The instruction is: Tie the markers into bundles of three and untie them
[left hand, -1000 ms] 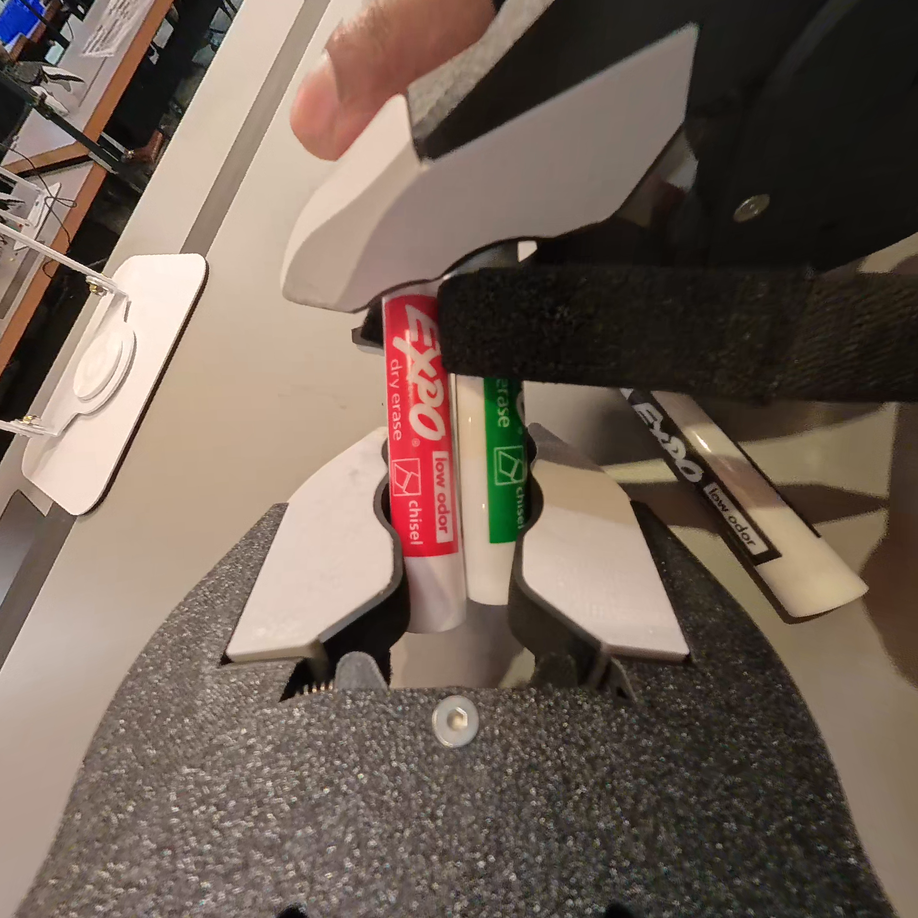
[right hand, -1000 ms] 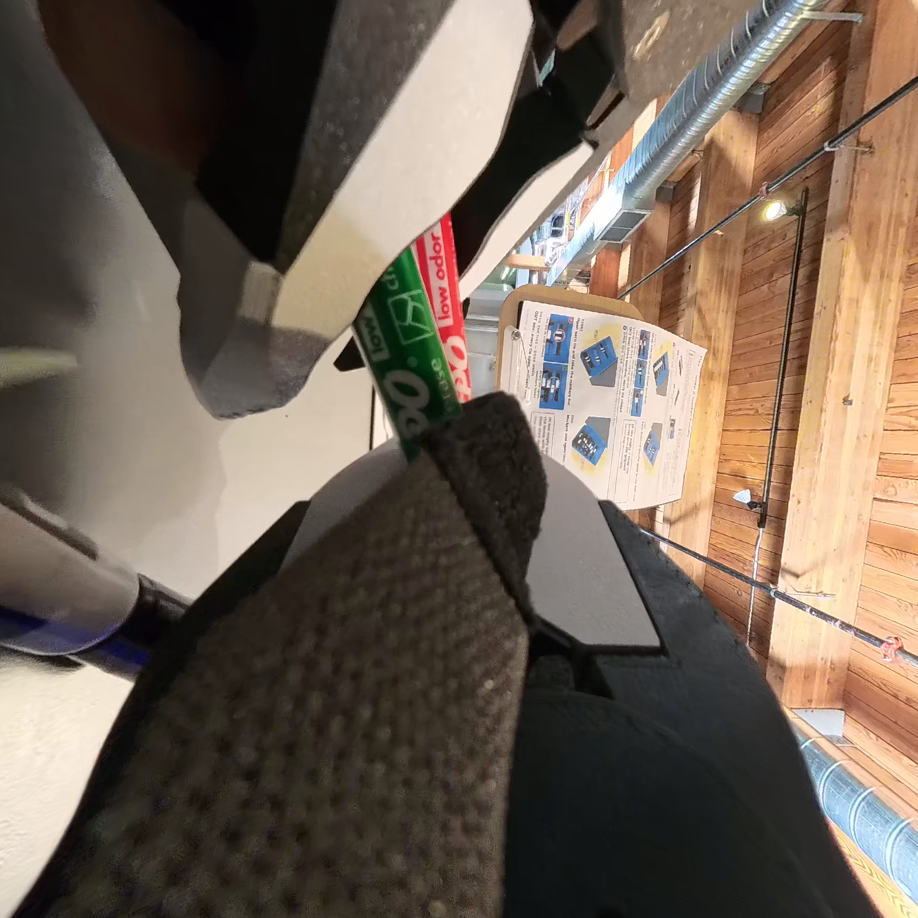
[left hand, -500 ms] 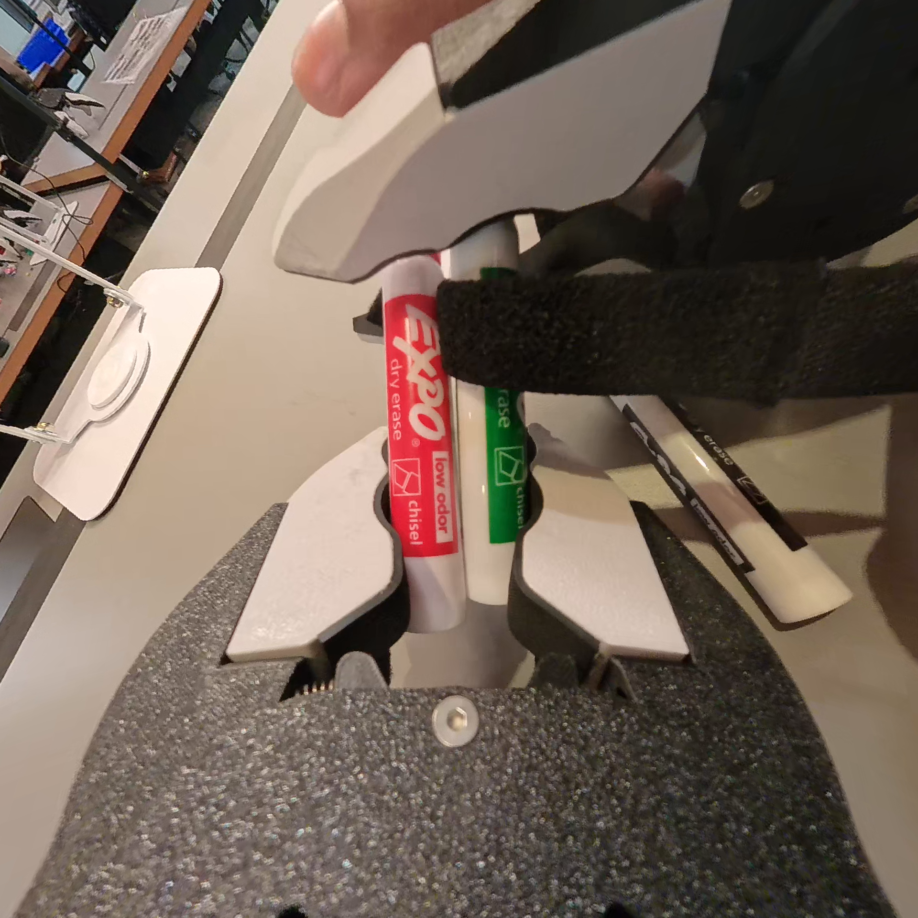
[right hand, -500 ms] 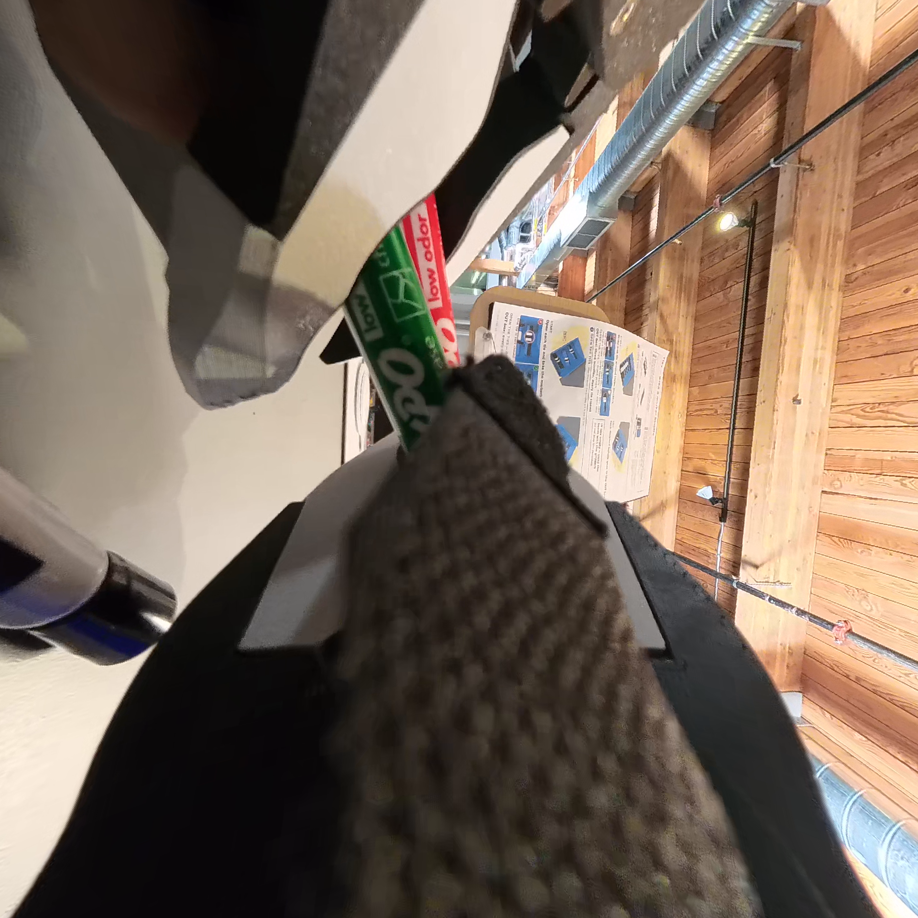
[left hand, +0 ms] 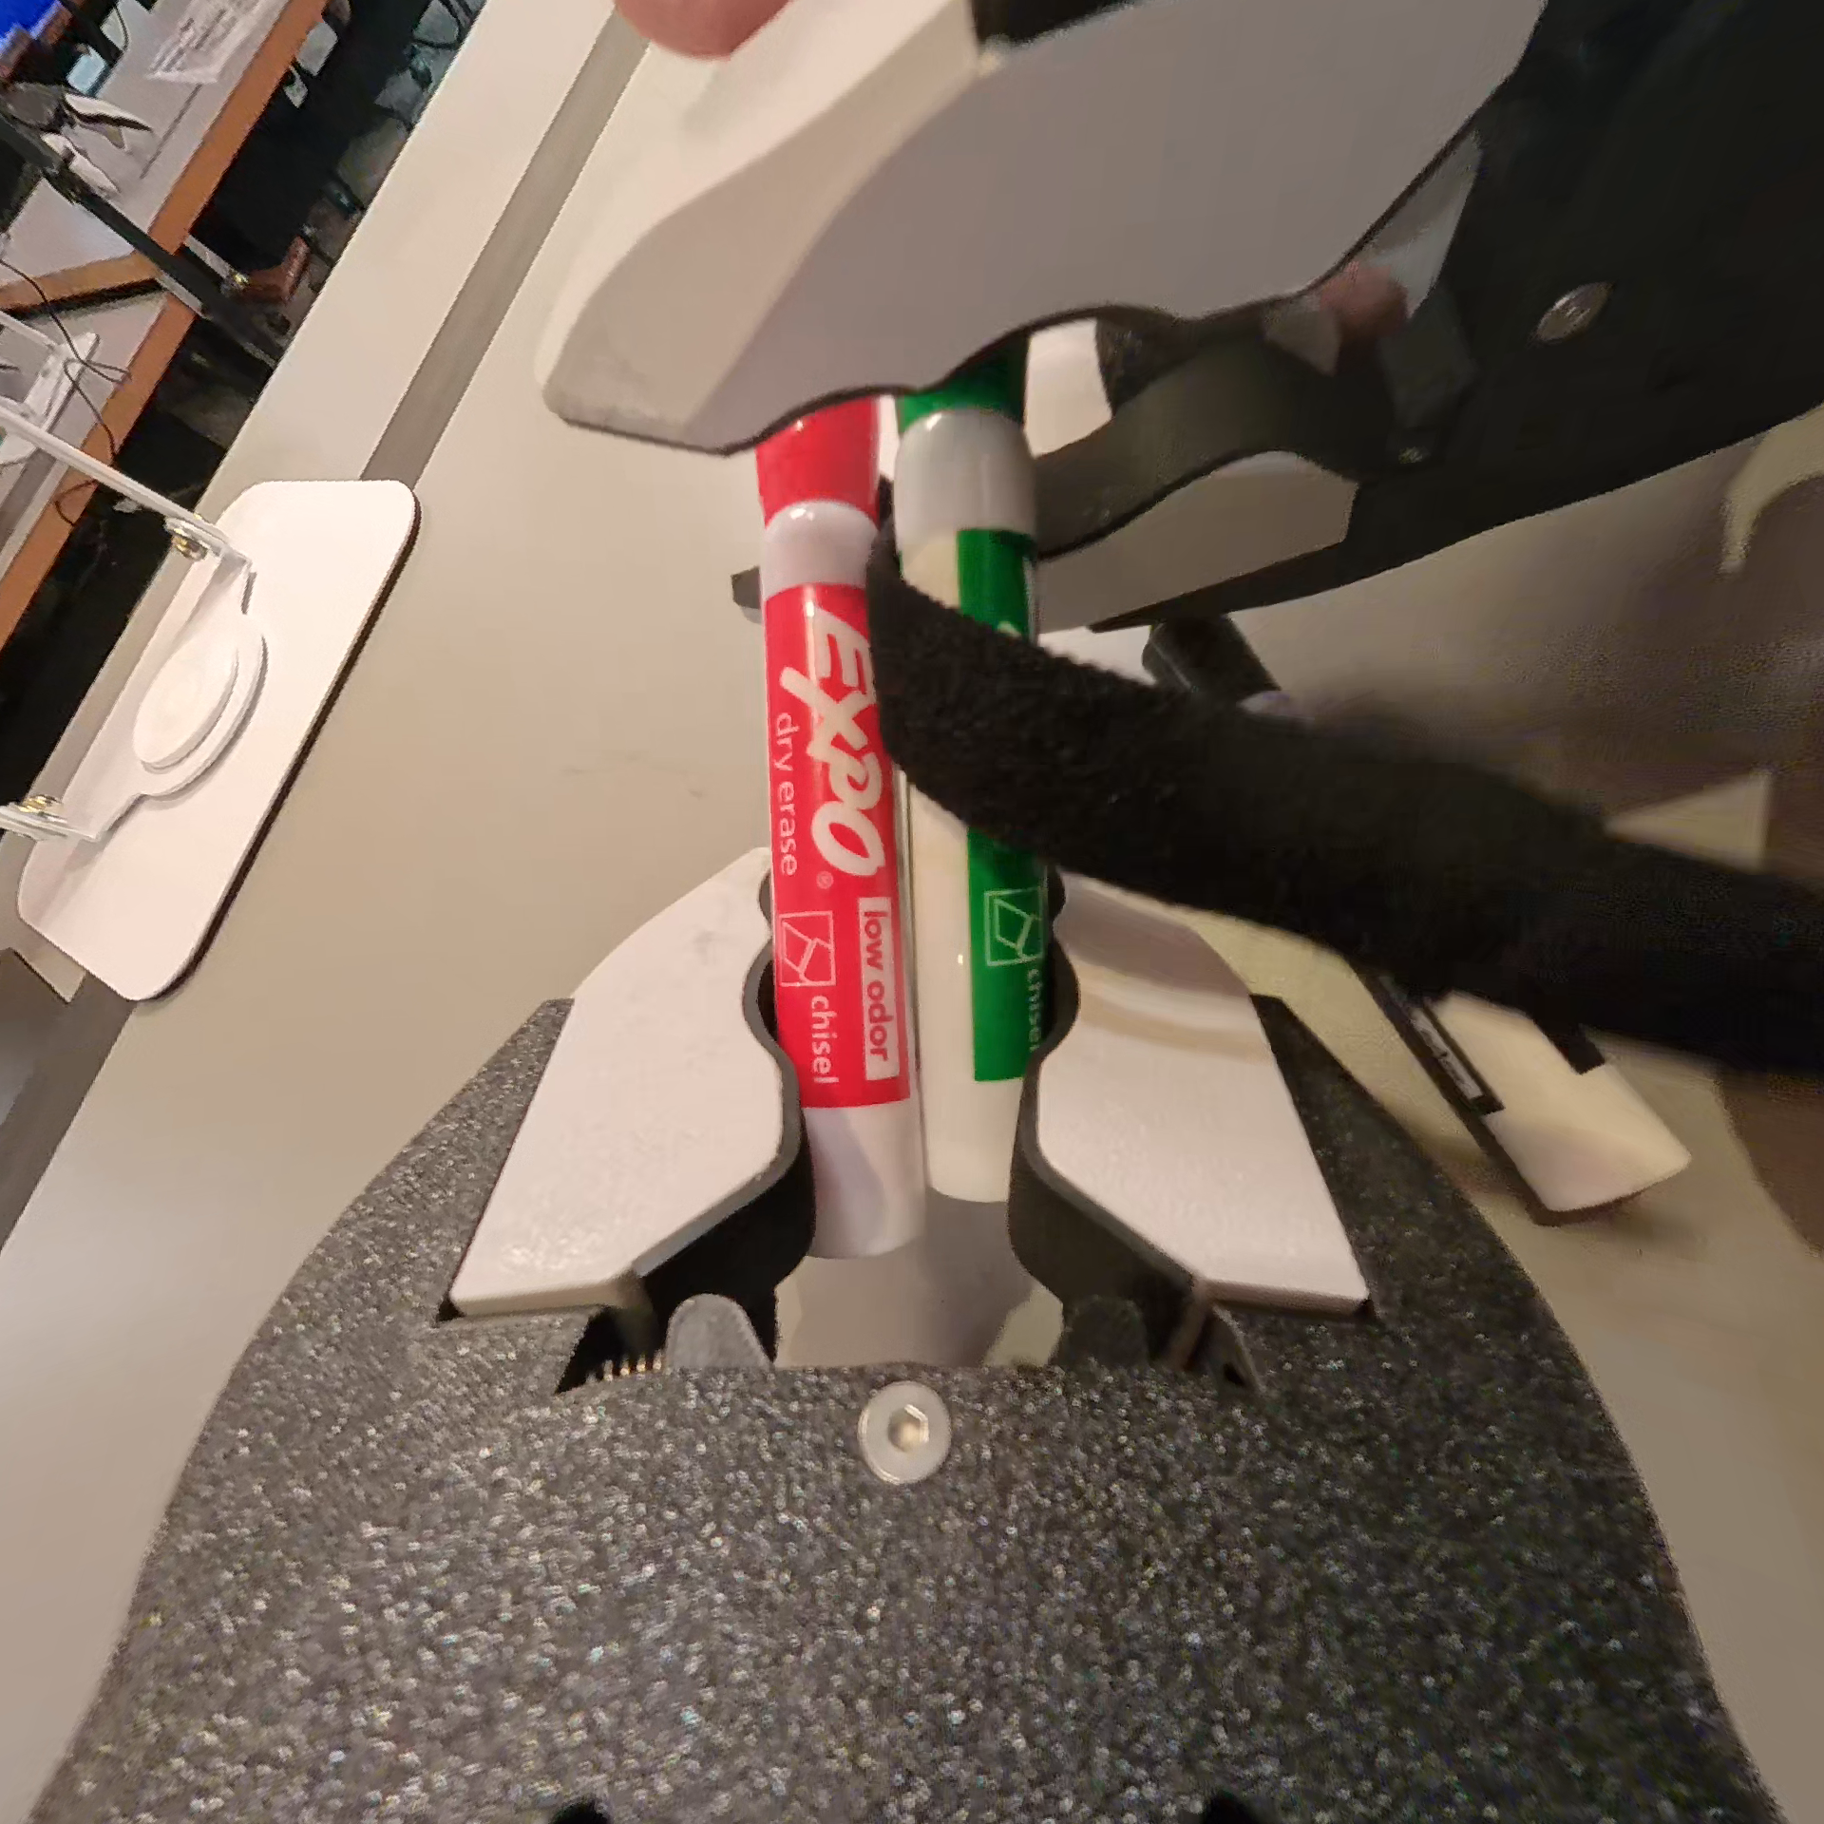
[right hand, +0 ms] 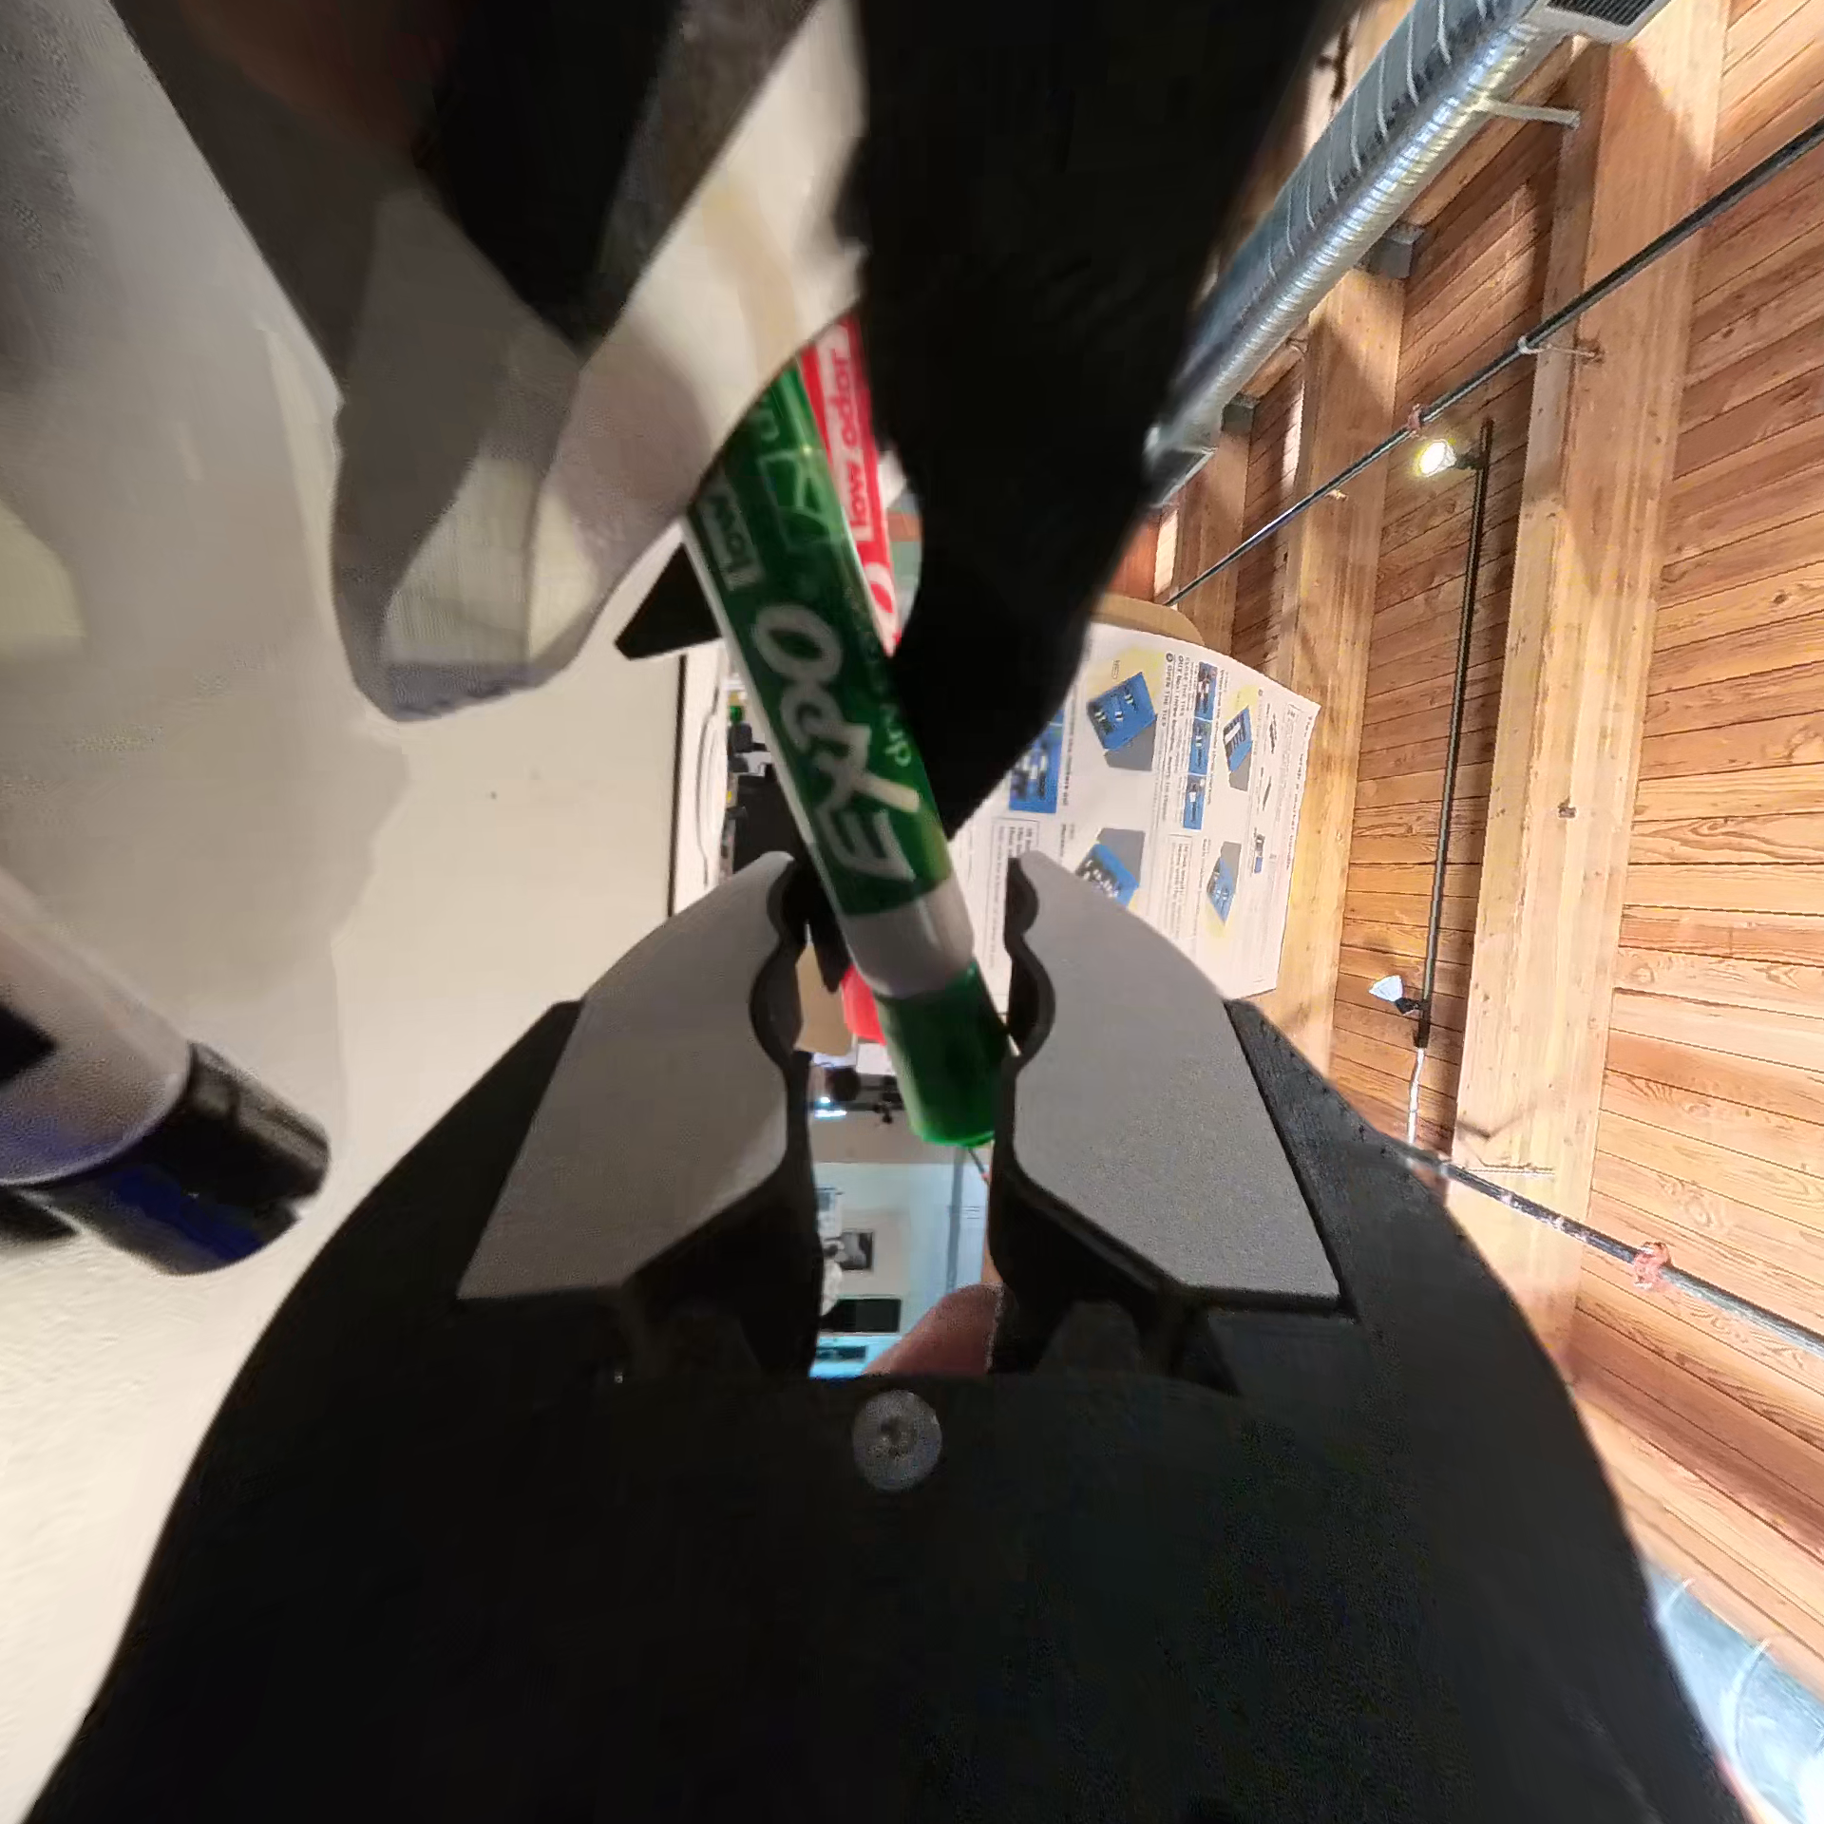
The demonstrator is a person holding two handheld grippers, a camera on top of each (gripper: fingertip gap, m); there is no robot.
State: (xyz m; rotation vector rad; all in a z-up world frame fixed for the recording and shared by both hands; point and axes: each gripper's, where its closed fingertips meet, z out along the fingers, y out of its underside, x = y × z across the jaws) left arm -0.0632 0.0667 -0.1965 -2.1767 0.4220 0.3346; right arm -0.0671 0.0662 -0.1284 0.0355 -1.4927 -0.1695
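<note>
Your left hand-held gripper (left hand: 913, 1026) clamps a red-labelled marker (left hand: 834, 888) and green-labelled marker (left hand: 992, 888) together — black fabric strap (left hand: 1234, 799) draped across; your right hand-held gripper (right hand: 903, 918) stands open around the green cap.

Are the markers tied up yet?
Not yet. The left gripper holds the red marker and green marker together. The black strap hangs loose across them; the open right gripper isn't holding it. The black marker lies on the table, unbundled.
</note>
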